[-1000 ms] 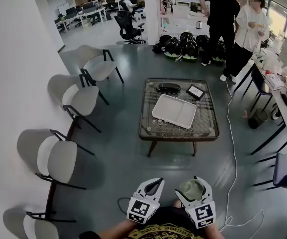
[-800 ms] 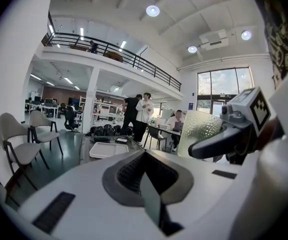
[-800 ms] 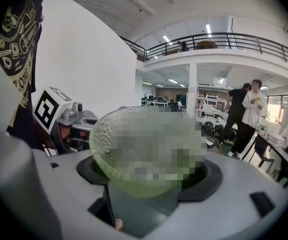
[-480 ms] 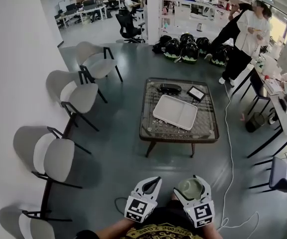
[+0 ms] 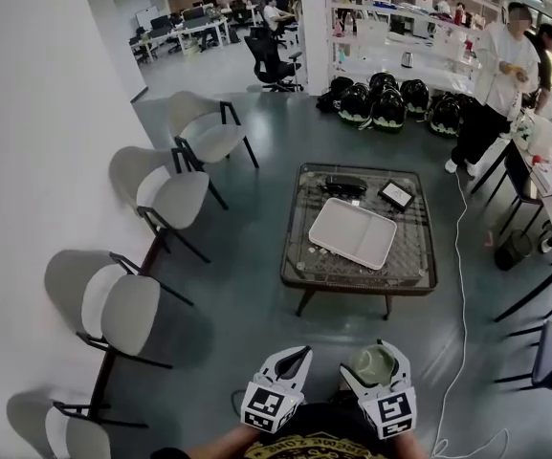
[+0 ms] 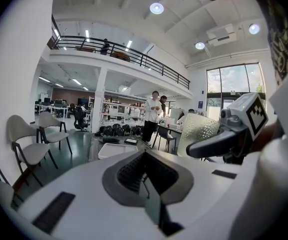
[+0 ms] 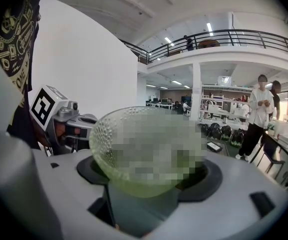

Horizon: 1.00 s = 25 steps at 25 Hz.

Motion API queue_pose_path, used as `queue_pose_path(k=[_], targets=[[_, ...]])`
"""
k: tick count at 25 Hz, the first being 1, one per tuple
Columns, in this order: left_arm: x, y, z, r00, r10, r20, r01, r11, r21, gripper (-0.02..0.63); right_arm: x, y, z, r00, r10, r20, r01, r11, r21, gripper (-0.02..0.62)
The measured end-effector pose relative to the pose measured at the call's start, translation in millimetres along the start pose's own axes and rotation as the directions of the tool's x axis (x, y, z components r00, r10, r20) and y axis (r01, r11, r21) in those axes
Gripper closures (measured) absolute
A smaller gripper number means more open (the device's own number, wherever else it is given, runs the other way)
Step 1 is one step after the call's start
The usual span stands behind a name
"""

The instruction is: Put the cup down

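Our right gripper [image 5: 374, 355] clamps a pale green dimpled glass cup [image 7: 143, 145], our left gripper [image 5: 299, 354] has its jaws closed on nothing, a low glass-topped table [image 5: 411, 258] ahead

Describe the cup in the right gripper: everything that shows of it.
The cup is pale green and see-through, like glass, its wall covered in small raised bumps. It widens from a narrow base to a round open rim and stands upright. The right gripper is shut on its lower part, a jaw on each side; nothing else touches it. It is held in the air near the person's body, well short of the low table. A mosaic patch hides its inside.
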<state>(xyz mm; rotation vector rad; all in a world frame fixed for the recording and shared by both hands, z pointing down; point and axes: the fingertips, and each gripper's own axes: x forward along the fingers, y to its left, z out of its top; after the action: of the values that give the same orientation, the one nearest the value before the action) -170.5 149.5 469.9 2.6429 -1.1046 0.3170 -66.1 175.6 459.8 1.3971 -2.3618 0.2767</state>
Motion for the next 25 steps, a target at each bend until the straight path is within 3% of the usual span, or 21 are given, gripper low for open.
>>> queue_pose_path(k=[14, 25], targets=[[81.7, -19.0, 18.8, 0.998, 0.025, -0.056, -0.025, 1.000, -0.007, 0.607, 19.2, -83.3, -7.3, 0.998, 0.048, 0.048, -0.049, 0.999, 0.014, 0.218], [126.7, -36.4, 41.8, 0.997, 0.075, -0.031, -0.074, 0.997, 0.033, 0.607, 16.8, -127.8, 2.8, 0.993, 0.113, 0.044, -0.111, 0.993, -0.043, 0.218]])
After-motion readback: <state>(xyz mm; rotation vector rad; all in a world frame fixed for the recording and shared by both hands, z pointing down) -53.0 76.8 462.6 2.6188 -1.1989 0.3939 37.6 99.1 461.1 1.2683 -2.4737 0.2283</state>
